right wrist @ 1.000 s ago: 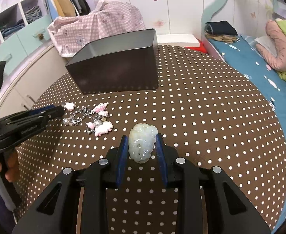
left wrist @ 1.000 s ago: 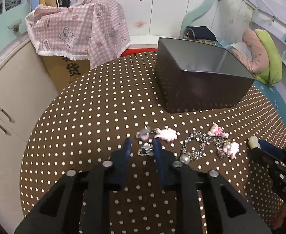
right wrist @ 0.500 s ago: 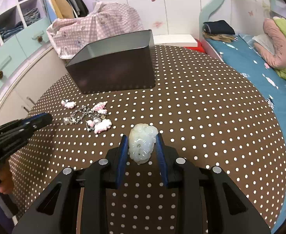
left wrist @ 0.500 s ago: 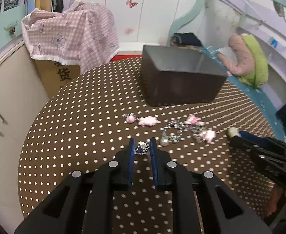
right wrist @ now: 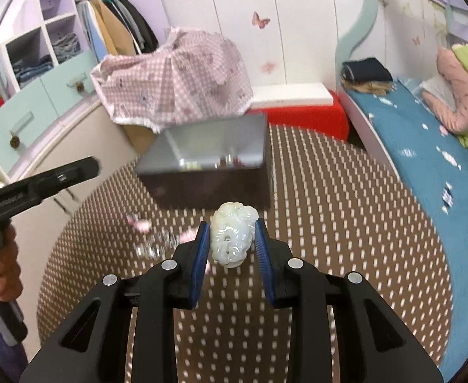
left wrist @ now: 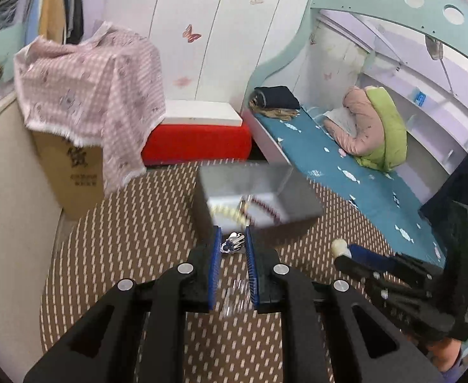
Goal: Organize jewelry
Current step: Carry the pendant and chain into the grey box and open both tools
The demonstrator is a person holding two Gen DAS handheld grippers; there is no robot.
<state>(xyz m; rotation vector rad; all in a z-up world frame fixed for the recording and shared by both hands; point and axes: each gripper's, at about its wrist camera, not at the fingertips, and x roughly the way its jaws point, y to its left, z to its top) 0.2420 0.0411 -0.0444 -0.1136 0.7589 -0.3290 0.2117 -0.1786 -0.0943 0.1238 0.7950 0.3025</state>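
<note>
2 grippers' ribbed blue fingers pinch a carved jade pendant (right wrist: 232,237) and a silver trinket (left wrist: 233,242).

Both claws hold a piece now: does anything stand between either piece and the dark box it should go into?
Nothing visible does. The left claw grips a small silver charm just before the open dark box. The right claw holds the pale jade carving, with only dotted tablecloth before the box. The loose pink charms lie to the left.
</note>
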